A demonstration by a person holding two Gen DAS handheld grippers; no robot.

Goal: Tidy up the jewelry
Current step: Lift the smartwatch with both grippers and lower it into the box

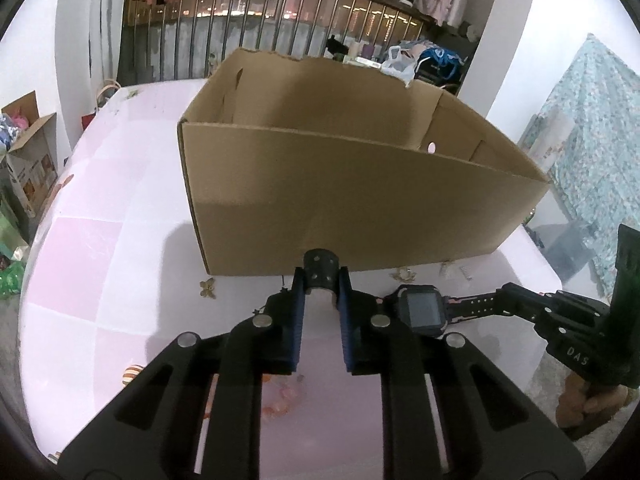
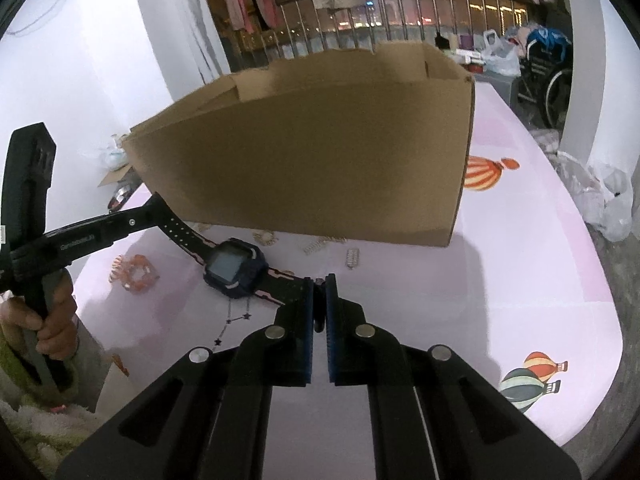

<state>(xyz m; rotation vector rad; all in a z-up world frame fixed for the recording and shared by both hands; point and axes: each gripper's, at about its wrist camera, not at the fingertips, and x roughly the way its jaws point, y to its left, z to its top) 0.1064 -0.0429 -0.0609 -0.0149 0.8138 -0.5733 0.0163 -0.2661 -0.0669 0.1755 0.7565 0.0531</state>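
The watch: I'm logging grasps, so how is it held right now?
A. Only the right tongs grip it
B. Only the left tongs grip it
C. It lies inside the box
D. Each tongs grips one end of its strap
D: the left tongs pinch one strap end and the right tongs pinch the other, with the watch stretched between them in front of the box.

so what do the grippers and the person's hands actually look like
Both grippers, left gripper and right gripper, are matte black linkage frames with round silver pivot pins and ribbed blue pads on the fingers. White lettering marks their sides. The person's left hand is bare, with a fuzzy green and white sleeve.
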